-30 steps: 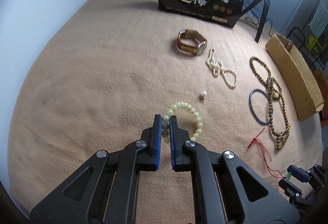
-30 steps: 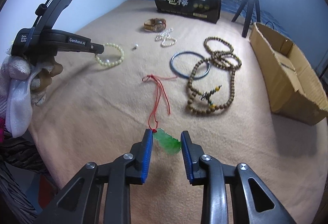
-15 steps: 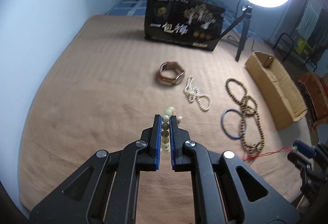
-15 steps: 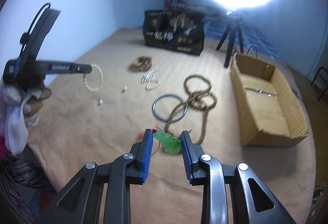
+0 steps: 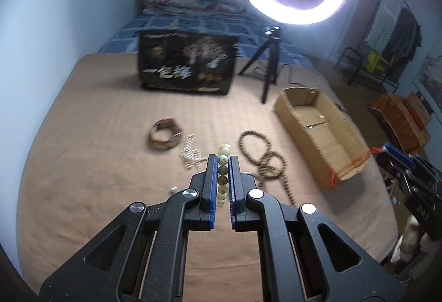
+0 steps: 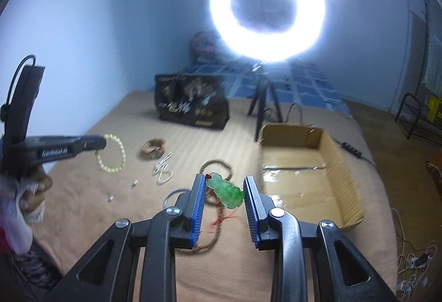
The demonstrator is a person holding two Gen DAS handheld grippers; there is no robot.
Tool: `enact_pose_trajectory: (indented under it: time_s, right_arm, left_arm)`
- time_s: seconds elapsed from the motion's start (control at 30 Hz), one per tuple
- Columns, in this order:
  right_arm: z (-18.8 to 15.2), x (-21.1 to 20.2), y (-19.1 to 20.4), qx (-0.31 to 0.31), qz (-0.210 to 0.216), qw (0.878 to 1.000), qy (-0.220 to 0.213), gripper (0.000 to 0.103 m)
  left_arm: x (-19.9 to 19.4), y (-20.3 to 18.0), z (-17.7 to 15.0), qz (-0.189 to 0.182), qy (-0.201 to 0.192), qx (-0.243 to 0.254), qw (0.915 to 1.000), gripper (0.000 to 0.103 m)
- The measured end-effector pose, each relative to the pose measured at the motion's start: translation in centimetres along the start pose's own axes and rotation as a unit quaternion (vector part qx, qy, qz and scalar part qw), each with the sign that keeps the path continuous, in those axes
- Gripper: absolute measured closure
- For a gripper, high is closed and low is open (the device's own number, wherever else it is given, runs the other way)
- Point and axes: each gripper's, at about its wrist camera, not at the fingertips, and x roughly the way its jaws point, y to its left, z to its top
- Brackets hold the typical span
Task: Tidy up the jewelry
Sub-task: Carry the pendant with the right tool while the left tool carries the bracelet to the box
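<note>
My left gripper (image 5: 223,161) is shut on a pale yellow-green bead bracelet (image 5: 222,177) and holds it in the air above the tan blanket; from the right wrist view the bracelet (image 6: 110,153) hangs from its tip (image 6: 102,142). My right gripper (image 6: 225,186) is shut on a green jade pendant (image 6: 227,189), lifted, its red cord (image 6: 223,219) trailing below. The open cardboard box (image 6: 301,177) lies just right of the pendant. On the blanket remain a brown watch (image 5: 165,133), a pearl string (image 5: 190,154) and wooden bead necklaces (image 5: 265,161).
A black printed box (image 5: 187,67) stands at the back. A ring light on a tripod (image 5: 272,72) stands beside the cardboard box (image 5: 317,130). Small loose pearl pieces (image 6: 121,191) and a bangle (image 6: 174,195) lie on the blanket. A cable and power strip (image 6: 350,150) run behind the box.
Both grippers have lifted their items off the blanket and tilted up; the right one has carried the pendant toward the cardboard box. The left one has raised the bracelet.
</note>
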Motion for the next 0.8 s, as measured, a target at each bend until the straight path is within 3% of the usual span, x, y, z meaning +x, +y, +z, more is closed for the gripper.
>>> enact_pose_trajectory:
  time_s: [0.3, 0.8]
  right_arm:
    - [1.8, -0.3, -4.8, 0.035, -0.039, 0.998, -0.020, 0.075]
    - [1.6, 2.4, -11.5, 0.066, -0.086, 0.994, 0.004, 0.075]
  left_arm:
    - [1.6, -5.6, 2.5, -0.039, -0.005, 0.031, 0.9987, 0.098]
    - [8.5, -13.6, 5.4, -0.081, 0.009, 0.064, 0.9946, 0.098]
